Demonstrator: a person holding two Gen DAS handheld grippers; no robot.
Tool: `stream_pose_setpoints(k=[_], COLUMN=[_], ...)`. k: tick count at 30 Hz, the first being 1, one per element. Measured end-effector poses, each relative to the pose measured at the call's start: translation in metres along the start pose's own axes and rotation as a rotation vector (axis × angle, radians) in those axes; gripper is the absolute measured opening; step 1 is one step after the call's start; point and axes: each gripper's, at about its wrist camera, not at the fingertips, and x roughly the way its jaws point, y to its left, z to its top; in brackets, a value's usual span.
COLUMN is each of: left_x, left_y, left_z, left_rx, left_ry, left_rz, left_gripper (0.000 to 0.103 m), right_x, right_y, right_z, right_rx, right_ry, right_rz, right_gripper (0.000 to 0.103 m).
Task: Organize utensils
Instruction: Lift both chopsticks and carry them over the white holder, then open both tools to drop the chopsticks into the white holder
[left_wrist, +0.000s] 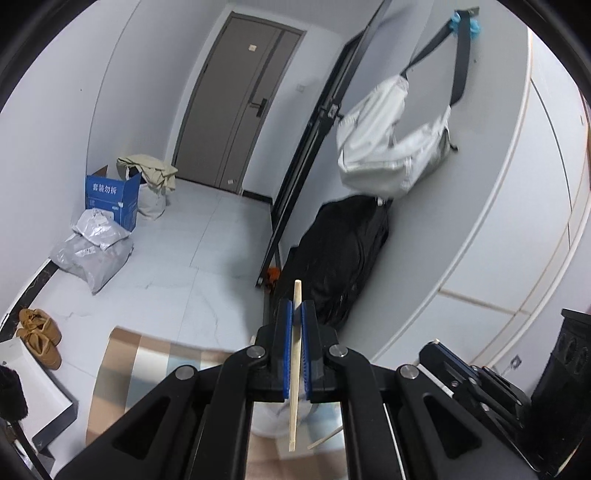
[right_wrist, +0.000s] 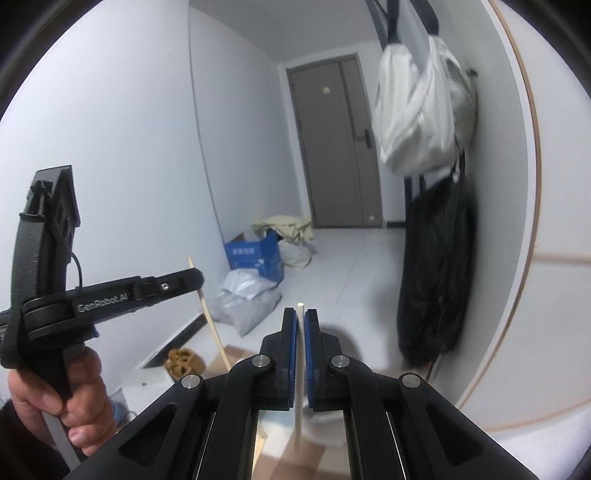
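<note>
My left gripper (left_wrist: 295, 308) is shut on a wooden chopstick (left_wrist: 294, 369) that stands nearly upright between its blue pads, its top end above the fingertips. My right gripper (right_wrist: 301, 314) is shut on a pale, whitish chopstick (right_wrist: 299, 369), also upright. Below both grippers sits a white round container (right_wrist: 325, 424); another wooden stick (left_wrist: 325, 439) leans by it. In the right wrist view the left gripper (right_wrist: 110, 291) shows at the left, held by a hand, with its chopstick (right_wrist: 210, 317) slanting down.
A checked cloth (left_wrist: 147, 369) covers the surface below. Beyond are a tiled floor, a blue cardboard box (left_wrist: 112, 199), grey parcel bags (left_wrist: 92, 247), brown shoes (left_wrist: 40, 336), a dark door (left_wrist: 240, 110), and white and black bags (left_wrist: 391, 147) hanging on the right wall.
</note>
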Motion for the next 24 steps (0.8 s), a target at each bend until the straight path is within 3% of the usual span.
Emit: stream_pose_setpoints(k=[6, 11, 24], left_x=[0.016, 0.03, 0.07], left_y=[0.003, 0.014, 0.04], left_z=[0.024, 0.033, 0.025], left_rx=[-0.055, -0.096, -0.138], left_ry=[-0.07, -0.103, -0.089], left_rz=[0.013, 0.036, 0.06], left_gripper=[0.001, 0.001, 0.001], right_x=[0.018, 0.039, 0.101], right_y=[-0.007, -0.003, 0.002], right_z=[0.046, 0.064, 0.046], right_rx=[-0.069, -0.179, -0.281], right_ry=[-0.051, -0.068, 0.001], right_rz=[0.013, 0.036, 0.104], right_gripper=[0.003, 0.003, 0.003])
